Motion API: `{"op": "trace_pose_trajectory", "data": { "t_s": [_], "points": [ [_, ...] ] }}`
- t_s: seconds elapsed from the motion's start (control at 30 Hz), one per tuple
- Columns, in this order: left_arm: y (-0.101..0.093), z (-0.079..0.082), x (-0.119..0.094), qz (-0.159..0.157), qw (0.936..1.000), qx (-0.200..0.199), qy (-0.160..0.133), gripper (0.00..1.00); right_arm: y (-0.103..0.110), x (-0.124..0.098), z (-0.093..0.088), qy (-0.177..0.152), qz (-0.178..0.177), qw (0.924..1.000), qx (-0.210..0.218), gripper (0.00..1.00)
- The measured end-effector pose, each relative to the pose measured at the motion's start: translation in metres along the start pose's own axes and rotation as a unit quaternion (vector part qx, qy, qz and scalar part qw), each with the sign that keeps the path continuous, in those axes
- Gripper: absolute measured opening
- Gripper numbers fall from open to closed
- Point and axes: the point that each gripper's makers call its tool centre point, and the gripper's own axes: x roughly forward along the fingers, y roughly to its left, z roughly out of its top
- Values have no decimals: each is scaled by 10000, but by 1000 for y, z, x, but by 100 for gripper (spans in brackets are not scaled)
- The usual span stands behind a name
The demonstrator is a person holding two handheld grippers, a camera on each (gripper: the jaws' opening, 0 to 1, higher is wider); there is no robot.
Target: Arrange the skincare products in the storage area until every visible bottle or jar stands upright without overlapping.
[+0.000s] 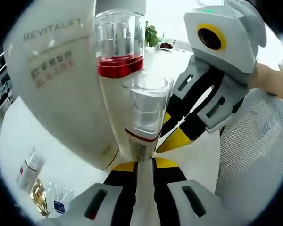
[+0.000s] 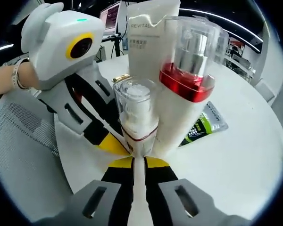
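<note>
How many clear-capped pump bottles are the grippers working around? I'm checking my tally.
2: a tall red-collared bottle in front of the white Revitalift tube, and a smaller bottle just ahead of the right gripper. Others may be hidden behind.

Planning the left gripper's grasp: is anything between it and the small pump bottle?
Nothing visible: the small bottle stands right at the left gripper tips. The red-collared bottle and the tube stand behind it, the right gripper beside it.

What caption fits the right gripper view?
Right gripper and left gripper close on a small pump bottle beside a red-banded bottle and Revitalift tube.
</note>
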Motion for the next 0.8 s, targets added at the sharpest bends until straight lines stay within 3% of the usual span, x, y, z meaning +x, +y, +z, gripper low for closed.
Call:
{"op": "trace_pose_trajectory", "data": {
  "t_s": [0.27, 0.53, 0.8],
  "points": [
    [0, 2, 0, 2, 10000, -18, -33, 9, -1, -1, -2, 57, -11, 10000, -11, 10],
    [3, 2, -22, 46, 9999, 31, -106, 12, -1, -13, 4, -82, -79, 9999, 16, 15],
    [7, -3, -54, 231, 9996, 35, -158, 24, 8, -31, 13, -291, -195, 9994, 42, 33]
  ]
}}
